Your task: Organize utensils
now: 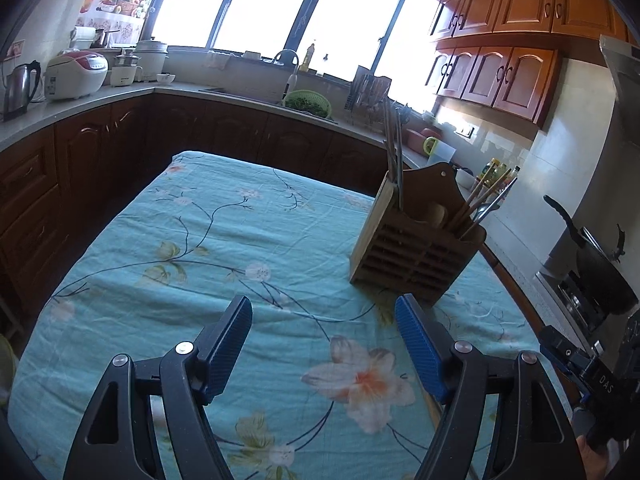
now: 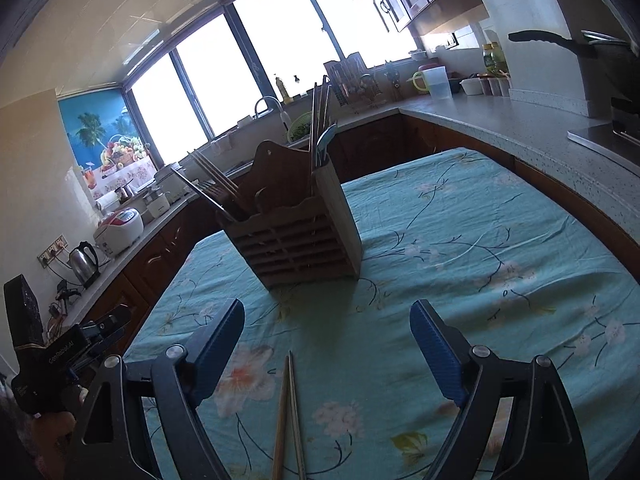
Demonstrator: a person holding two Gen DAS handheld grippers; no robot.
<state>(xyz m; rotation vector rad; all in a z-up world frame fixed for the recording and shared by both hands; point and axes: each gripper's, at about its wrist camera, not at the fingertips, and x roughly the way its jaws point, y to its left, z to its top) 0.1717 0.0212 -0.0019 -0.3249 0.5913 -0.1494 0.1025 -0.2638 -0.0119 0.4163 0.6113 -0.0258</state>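
Note:
A wooden slatted utensil holder [image 1: 416, 248] stands on the teal floral tablecloth [image 1: 200, 240], ahead and to the right of my left gripper [image 1: 324, 312], which is open and empty above the cloth. Chopsticks and metal utensils stick out of both ends of the holder. In the right wrist view the holder [image 2: 296, 236] stands straight ahead of my right gripper [image 2: 328, 316], which is open and empty. A pair of chopsticks [image 2: 289, 420] lies on the cloth [image 2: 480, 240] between and below the right gripper's fingers, pointing toward the holder.
Kitchen counters wrap around the table: kettle [image 1: 20, 88] and rice cooker [image 1: 76, 74] at the left, sink with a green colander [image 1: 308, 104] at the back, a pan on the stove [image 1: 592, 264] at the right. The other gripper's handle [image 1: 592, 376] shows at the right edge.

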